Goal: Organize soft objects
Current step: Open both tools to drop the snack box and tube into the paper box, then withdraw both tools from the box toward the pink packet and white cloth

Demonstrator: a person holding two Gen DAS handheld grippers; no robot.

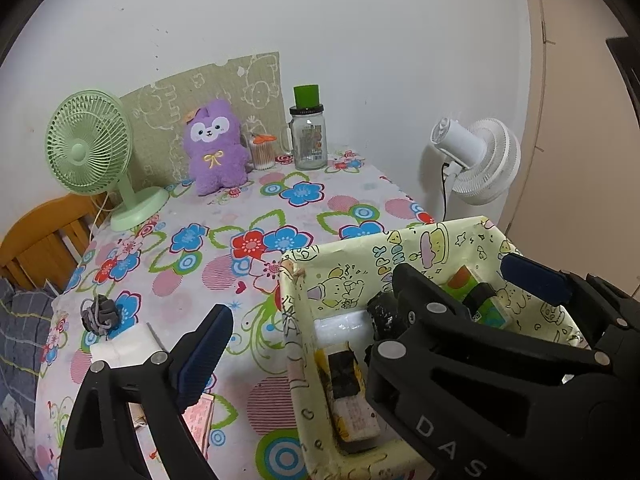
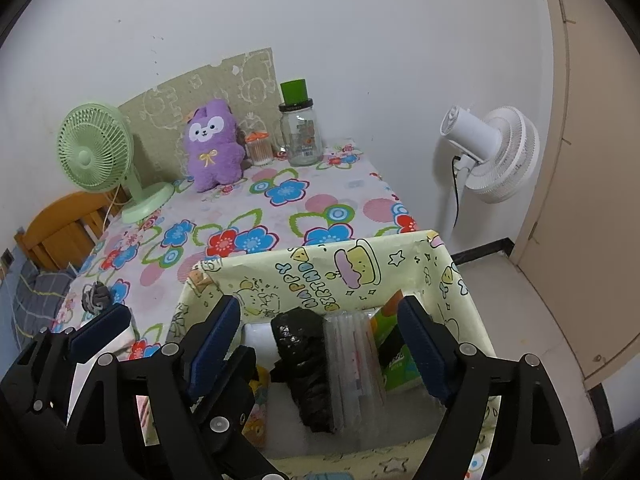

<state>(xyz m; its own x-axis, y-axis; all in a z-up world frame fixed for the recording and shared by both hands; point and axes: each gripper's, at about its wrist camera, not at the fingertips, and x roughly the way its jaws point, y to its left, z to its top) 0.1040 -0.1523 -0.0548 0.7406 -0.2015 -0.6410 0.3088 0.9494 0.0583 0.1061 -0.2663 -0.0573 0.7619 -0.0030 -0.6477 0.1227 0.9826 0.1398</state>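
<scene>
Both tools open: right tool (image 2: 320, 344) above the black bundle (image 2: 304, 364) in the box (image 2: 320, 268)

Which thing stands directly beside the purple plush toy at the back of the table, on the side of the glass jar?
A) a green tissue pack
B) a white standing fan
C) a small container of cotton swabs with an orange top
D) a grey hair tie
C: the small container of cotton swabs with its orange top stands right next to the purple plush toy, between it and the glass jar.
</scene>
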